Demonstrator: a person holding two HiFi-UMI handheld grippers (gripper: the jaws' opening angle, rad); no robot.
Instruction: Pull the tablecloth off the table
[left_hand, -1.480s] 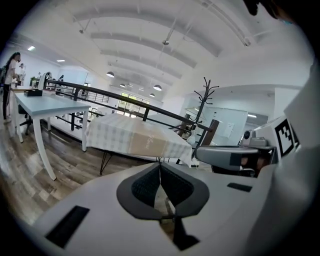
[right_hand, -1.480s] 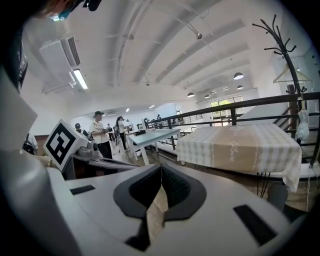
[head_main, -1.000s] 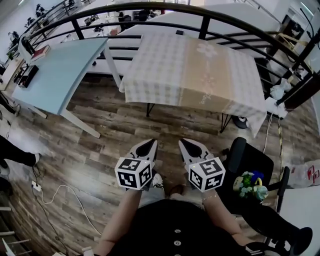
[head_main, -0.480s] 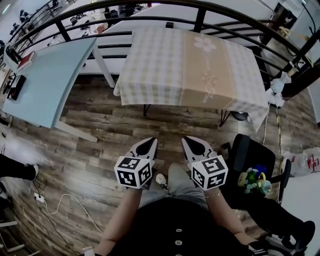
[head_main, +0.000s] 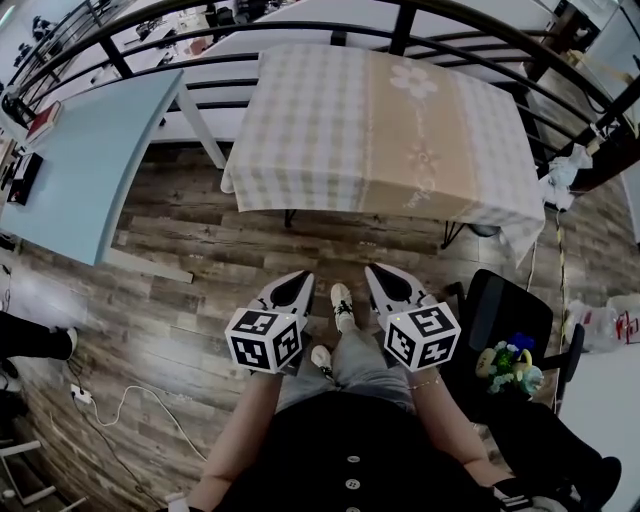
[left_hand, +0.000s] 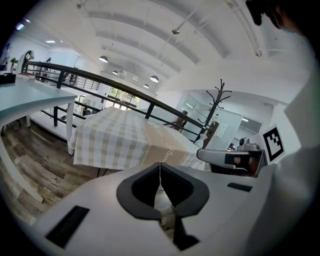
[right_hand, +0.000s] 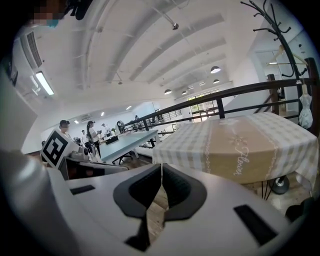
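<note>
1. Since a second ago I have walked closer. The tablecloth (head_main: 380, 130) looms larger, still draped over its table and well ahead of both grippers, and my shoe (head_main: 341, 303) now shows between them.
2. The left gripper (head_main: 299, 278) has its jaws pressed together on nothing, and so does the right gripper (head_main: 373, 271).
3. A pale blue table (head_main: 90, 160) stands at left and a black chair (head_main: 500, 320) sits beside my right gripper.
4. The cloth is a soft beige check with a tan flowered band, above a plank floor (head_main: 200, 260).

Open-plan office: desk (head_main: 90, 170), railing (right_hand: 220, 107), coat stand (left_hand: 218, 102), pendant lamps (left_hand: 154, 79).
</note>
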